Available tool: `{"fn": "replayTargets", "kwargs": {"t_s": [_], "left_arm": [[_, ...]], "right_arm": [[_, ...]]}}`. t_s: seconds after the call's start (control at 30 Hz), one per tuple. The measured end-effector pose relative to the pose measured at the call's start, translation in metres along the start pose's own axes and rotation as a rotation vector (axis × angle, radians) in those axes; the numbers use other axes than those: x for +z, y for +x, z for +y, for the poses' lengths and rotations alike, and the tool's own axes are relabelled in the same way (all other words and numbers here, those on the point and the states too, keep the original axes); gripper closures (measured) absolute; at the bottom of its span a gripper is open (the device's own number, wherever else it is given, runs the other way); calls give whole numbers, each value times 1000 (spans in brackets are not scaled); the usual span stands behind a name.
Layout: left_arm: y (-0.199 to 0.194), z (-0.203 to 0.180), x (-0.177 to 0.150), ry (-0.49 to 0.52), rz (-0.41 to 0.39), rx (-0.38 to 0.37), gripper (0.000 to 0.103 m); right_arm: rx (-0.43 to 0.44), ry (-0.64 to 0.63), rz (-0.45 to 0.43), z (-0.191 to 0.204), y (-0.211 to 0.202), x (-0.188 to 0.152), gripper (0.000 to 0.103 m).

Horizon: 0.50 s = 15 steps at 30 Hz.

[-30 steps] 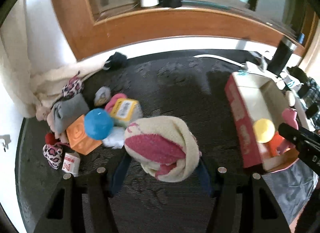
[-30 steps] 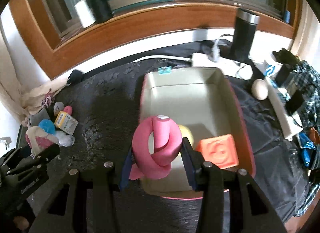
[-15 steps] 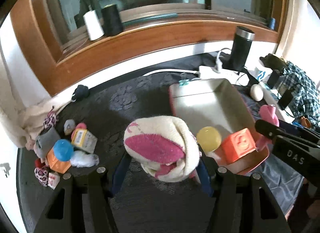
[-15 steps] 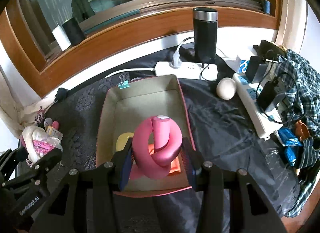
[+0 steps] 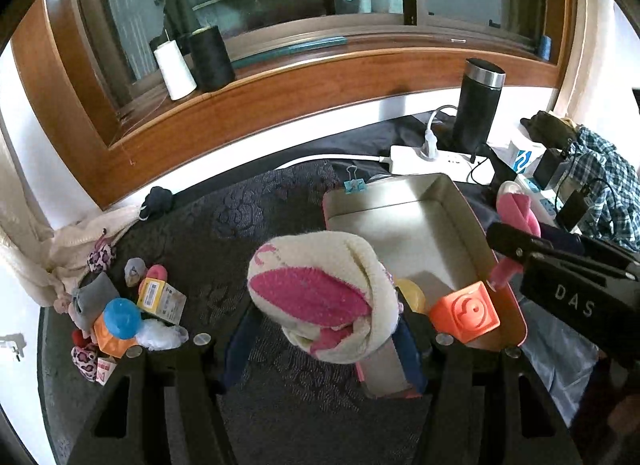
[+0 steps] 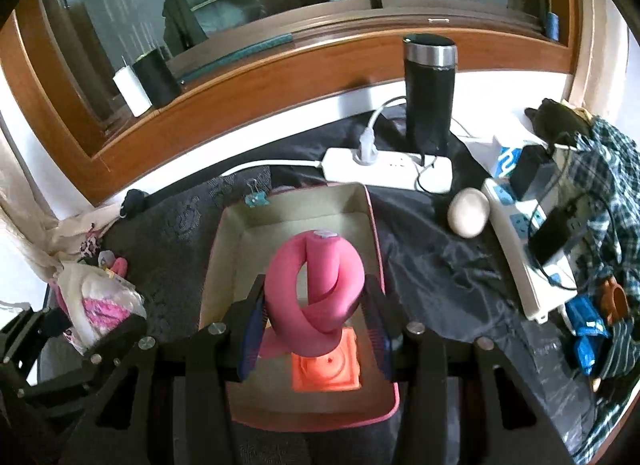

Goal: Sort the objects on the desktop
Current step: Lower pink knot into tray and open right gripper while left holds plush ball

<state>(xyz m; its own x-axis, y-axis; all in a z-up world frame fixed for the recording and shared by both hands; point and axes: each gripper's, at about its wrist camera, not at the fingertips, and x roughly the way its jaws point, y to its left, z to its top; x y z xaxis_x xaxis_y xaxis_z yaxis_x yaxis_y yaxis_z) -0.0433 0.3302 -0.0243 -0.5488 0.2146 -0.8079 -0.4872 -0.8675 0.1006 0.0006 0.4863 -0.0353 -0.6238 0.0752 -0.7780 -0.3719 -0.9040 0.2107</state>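
My left gripper is shut on a rolled cream-and-pink sock, held over the near left edge of the pink-rimmed box. My right gripper is shut on a knotted pink toy, held above the box over an orange cube. The cube and a yellow ball lie in the box. A pile of small items with a blue ball lies on the dark mat at the left.
A black tumbler, white power strips, an egg-shaped object, chargers and a plaid cloth crowd the right. Thread spools stand on the wooden sill. A binder clip lies by the box's far corner.
Both grippers have moved right and closer to the box with their loads. The sock now hangs at the box's near left edge; the pink toy sits over the orange cube.
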Motion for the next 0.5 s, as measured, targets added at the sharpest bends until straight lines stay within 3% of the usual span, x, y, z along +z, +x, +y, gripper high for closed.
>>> {"fn": "replayTargets", "kwargs": {"t_s": [0.2, 0.5], "left_arm": [[8, 4, 6, -23, 14, -14, 40], [26, 10, 10, -101, 56, -127, 36]], "right_arm": [[18, -15, -2, 5, 10, 14, 54], [34, -22, 13, 7, 23, 27, 50]]}}
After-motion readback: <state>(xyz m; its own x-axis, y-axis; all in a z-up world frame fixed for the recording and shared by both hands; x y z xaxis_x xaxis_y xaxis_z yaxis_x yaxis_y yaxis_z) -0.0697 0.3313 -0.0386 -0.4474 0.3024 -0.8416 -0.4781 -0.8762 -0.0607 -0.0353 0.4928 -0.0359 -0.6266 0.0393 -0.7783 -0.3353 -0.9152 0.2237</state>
